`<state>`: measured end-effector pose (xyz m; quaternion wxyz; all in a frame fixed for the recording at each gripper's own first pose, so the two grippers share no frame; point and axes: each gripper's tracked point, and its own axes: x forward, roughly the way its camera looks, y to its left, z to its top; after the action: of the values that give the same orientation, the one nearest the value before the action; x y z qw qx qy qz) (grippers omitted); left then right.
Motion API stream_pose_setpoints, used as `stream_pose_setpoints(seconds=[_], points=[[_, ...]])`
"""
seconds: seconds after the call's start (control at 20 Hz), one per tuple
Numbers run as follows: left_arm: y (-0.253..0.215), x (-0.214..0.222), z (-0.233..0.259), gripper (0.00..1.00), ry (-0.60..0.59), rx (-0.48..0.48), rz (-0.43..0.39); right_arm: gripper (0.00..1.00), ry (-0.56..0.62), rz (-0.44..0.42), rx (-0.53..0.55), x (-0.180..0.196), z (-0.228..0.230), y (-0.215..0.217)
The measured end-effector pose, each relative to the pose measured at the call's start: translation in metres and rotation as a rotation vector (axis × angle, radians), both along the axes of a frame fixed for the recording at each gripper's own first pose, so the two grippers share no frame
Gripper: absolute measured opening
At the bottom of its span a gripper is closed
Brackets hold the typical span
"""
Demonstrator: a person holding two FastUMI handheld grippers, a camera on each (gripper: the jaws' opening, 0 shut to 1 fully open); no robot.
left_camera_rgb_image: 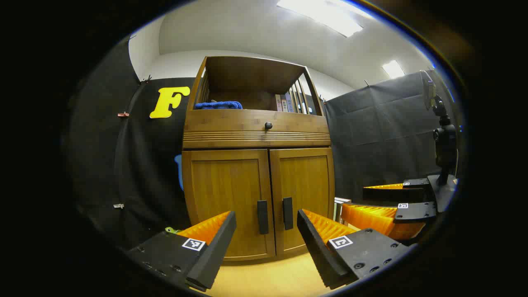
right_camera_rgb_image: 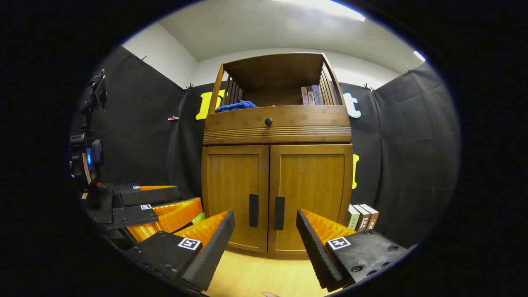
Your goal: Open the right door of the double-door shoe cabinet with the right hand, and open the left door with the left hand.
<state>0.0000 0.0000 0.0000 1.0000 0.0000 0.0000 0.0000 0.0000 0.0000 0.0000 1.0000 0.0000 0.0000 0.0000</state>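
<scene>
While spread wide, both tongs [left_camera_rgb_image: 266,231] [right_camera_rgb_image: 265,231] empty.

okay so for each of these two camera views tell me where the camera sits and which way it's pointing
Left gripper view: rides on the left gripper, open, facing the closed cabinet slightly from its left; the right gripper shows at right.
Right gripper view: rides on the right gripper, open, facing the cabinet nearly head-on; the left gripper shows at lower left.
Shared: both doors shut, two dark handles, drawer knob, blue cloth on the open shelf.
</scene>
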Motion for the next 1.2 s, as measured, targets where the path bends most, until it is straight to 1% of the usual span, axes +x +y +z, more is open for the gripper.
stream_pose_setpoints(seconds=[0.25,0.3,0.35,0.6,0.65,0.7,0.75,0.8,0.85,0.9,0.95,1.2], points=[[-0.0006,0.0010,-0.0025,0.93,0.003,0.005,0.005,0.95,0.023,0.004,-0.023,0.0034,-0.0083,0.0007],[-0.0014,0.0017,-0.0035,0.98,0.009,0.004,0.003,0.95,0.025,0.007,-0.025,0.0033,-0.0091,0.0012],[-0.0015,0.0025,-0.0046,0.93,0.013,0.004,0.003,0.95,0.027,0.010,-0.026,0.0027,-0.0096,0.0024],[-0.0036,0.0014,-0.0049,0.93,0.011,0.012,0.002,0.95,0.001,0.029,-0.036,-0.0030,-0.0055,0.0071],[-0.0041,0.0012,-0.0032,0.98,0.006,0.007,0.000,0.95,-0.003,0.029,-0.034,-0.0041,-0.0050,0.0067],[-0.0038,-0.0001,-0.0027,0.93,0.005,0.003,0.000,0.95,-0.003,0.031,-0.032,-0.0053,-0.0041,0.0059],[-0.0033,-0.0012,-0.0017,0.93,0.003,0.000,0.001,0.95,-0.002,0.030,-0.029,-0.0061,-0.0031,0.0059],[-0.0029,-0.0020,-0.0019,0.98,0.001,0.000,0.003,0.96,-0.001,0.027,-0.025,-0.0059,-0.0024,0.0050],[-0.0019,-0.0026,-0.0018,0.93,0.000,0.000,0.006,0.95,-0.003,0.024,-0.025,-0.0058,-0.0022,0.0043],[-0.0013,-0.0040,-0.0010,0.98,-0.001,0.001,0.008,0.95,-0.003,0.021,-0.028,-0.0050,-0.0009,0.0025],[-0.0022,-0.0044,-0.0013,0.93,-0.002,0.002,0.008,0.95,-0.004,0.019,-0.031,-0.0055,-0.0011,0.0018],[-0.0042,-0.0062,-0.0037,0.93,0.010,0.006,-0.004,0.95,0.010,0.019,-0.031,-0.0007,-0.0057,0.0024]])
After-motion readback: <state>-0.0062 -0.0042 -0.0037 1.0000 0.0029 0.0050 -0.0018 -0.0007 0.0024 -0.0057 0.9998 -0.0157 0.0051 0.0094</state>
